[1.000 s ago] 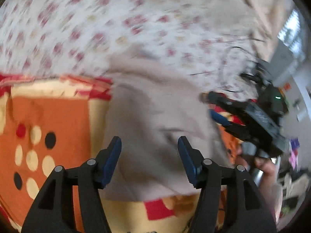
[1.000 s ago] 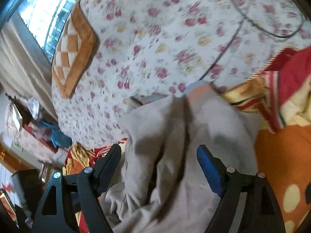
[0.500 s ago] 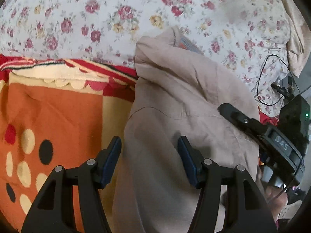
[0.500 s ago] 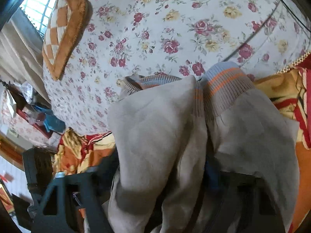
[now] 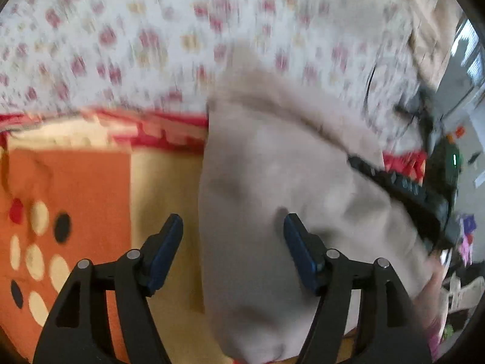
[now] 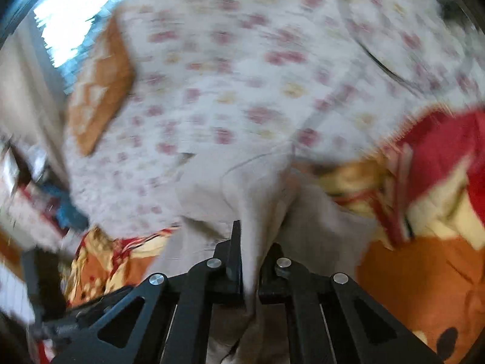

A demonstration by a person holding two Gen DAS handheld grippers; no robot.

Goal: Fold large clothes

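Note:
A large beige garment [image 5: 272,182] lies bunched on the bed, across an orange and red blanket [image 5: 75,182]. My left gripper [image 5: 233,242] hovers just over the garment's left edge. Its jaws are opening, and the cloth lies under them with neither pad pressing on it. In the right wrist view, my right gripper [image 6: 251,261] is closing, with its pads pinching a raised fold of the beige garment [image 6: 260,194]. The left wrist view also catches the right gripper [image 5: 403,188] against the garment's right side. Both views are blurred by motion.
A white floral bedsheet [image 6: 242,75] covers the bed beyond the garment. An orange checked cushion [image 6: 97,91] lies at its far left near a bright window. A dark cable [image 6: 385,63] runs over the sheet. Clutter sits past the bed's edge [image 5: 463,236].
The right jaws went from wide apart to clamped on a fold of the beige garment. The left jaws spread a little wider and came down closer over the cloth.

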